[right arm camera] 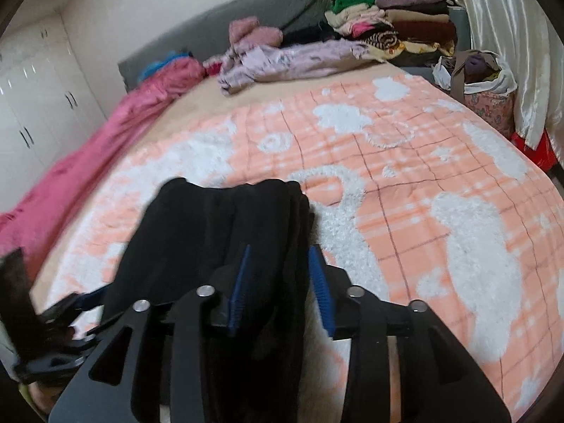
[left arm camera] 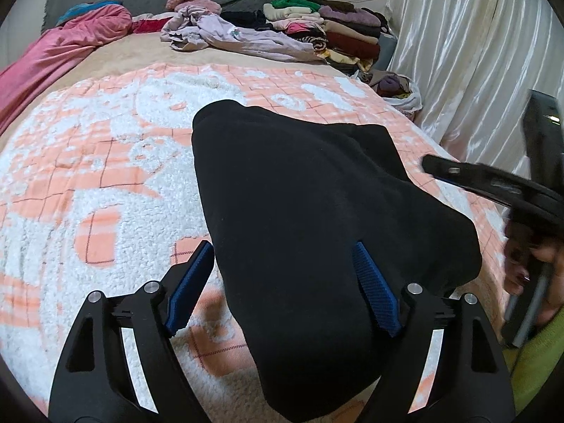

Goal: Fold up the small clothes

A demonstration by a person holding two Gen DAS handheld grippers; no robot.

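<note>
A black garment [left arm camera: 317, 194] lies folded into a thick bundle on the peach and white blanket [left arm camera: 105, 176]. My left gripper [left arm camera: 282, 246] stands wide open astride its near end, one blue pad at each side of the cloth. In the right wrist view the same black garment [right arm camera: 211, 229] shows its stacked layers along one edge. My right gripper [right arm camera: 281, 248] is partly open, with that edge between its blue pads and the right pad clear of the cloth. One finger of the right gripper [left arm camera: 458, 172] shows at the garment's right side.
At the head of the bed are a stack of folded clothes [left arm camera: 335, 28], a crumpled lilac garment [left arm camera: 229, 35] and a pink quilt [left arm camera: 53, 53]. A full bag [right arm camera: 486, 84] stands by the white curtain [left arm camera: 476, 53]. A hand [left arm camera: 550, 271] and green sleeve [left arm camera: 535, 359] show at right.
</note>
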